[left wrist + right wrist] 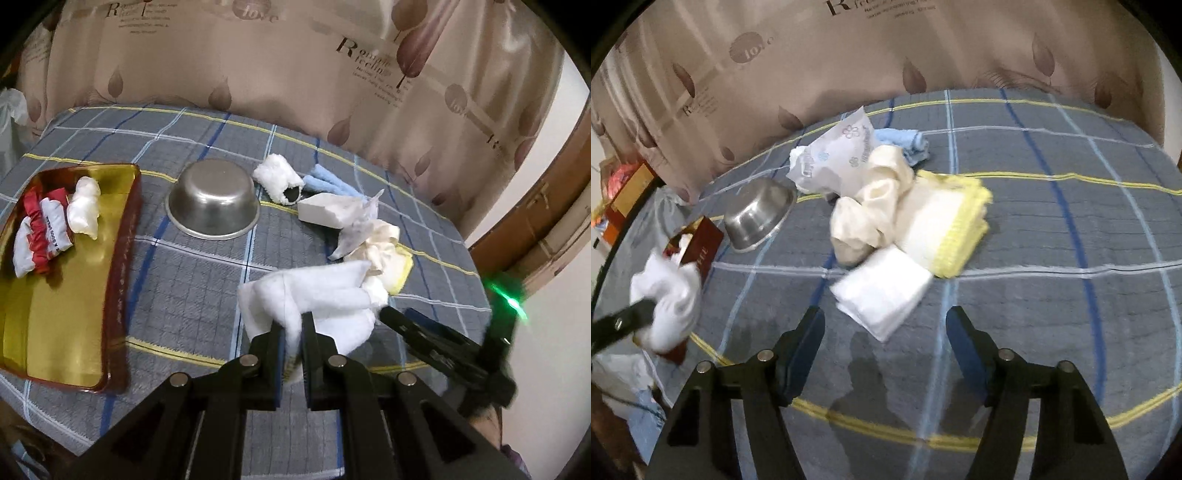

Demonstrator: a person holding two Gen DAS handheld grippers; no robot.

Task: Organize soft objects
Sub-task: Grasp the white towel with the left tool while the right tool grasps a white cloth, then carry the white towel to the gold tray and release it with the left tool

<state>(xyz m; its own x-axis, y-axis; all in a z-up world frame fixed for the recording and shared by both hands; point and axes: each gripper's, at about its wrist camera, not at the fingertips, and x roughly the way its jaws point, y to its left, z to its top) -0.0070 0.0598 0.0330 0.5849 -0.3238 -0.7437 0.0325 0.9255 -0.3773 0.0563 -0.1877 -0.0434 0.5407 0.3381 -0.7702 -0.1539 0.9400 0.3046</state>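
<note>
My left gripper (294, 325) is shut on a crumpled white cloth (317, 295) and holds it above the plaid bedcover; the cloth also shows at the left of the right wrist view (670, 299). My right gripper (885, 321) is open and empty, just short of a folded white cloth (882, 291). Beyond it lie a cream satin cloth (875, 206), a yellow-edged folded towel (945, 225), a white tissue pack (834, 158) and a blue cloth (905, 142). The gold tray (59, 302) at left holds a red-and-white pouch (40, 229) and a white bundle (85, 210).
An upturned steel bowl (214, 203) stands between the tray and the pile. A white fluffy roll (279, 177) lies behind it. A patterned curtain (258, 66) hangs along the far edge of the bed.
</note>
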